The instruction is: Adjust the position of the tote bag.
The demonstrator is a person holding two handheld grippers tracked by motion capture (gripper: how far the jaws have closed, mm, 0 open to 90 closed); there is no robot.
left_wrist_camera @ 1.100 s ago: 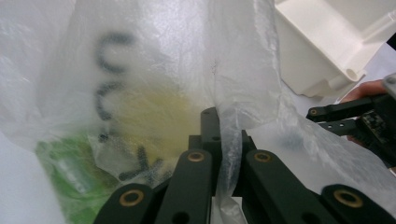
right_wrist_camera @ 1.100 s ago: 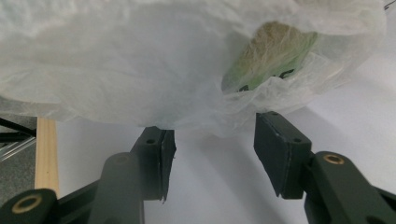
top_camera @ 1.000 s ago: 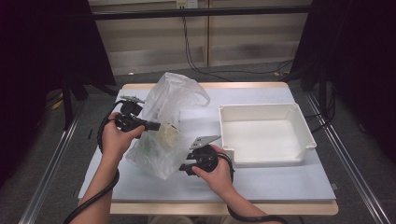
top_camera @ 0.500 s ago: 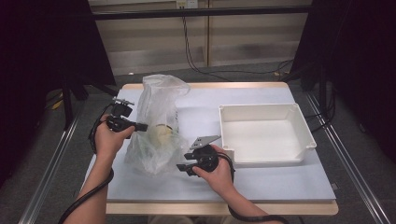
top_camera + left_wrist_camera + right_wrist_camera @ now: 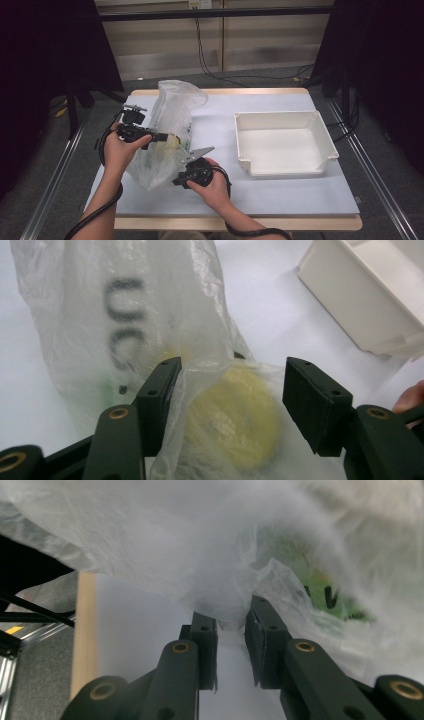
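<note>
Both grippers work the plastic bag (image 5: 167, 135), which stands left of the white tray (image 5: 282, 142). Left gripper (image 5: 230, 390) has just been opening; its jaws stand apart astride a round yellow lump (image 5: 235, 415) showing through thin crinkled film. Right gripper (image 5: 231, 630), nearer the bag's lower edge, has just been closing, jaws narrow around a fold, whether pinched I cannot tell.

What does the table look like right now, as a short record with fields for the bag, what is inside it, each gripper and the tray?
bag: clear plastic bag standing on the white table, left of centre
contents: a round yellow thing seen through the plastic
left gripper: jaws apart, just been opening, around the yellow thing, plastic between them
right gripper: jaws nearly together, just been closing on a fold of plastic at the bag's lower edge
tray: empty white tray, to the right
</note>
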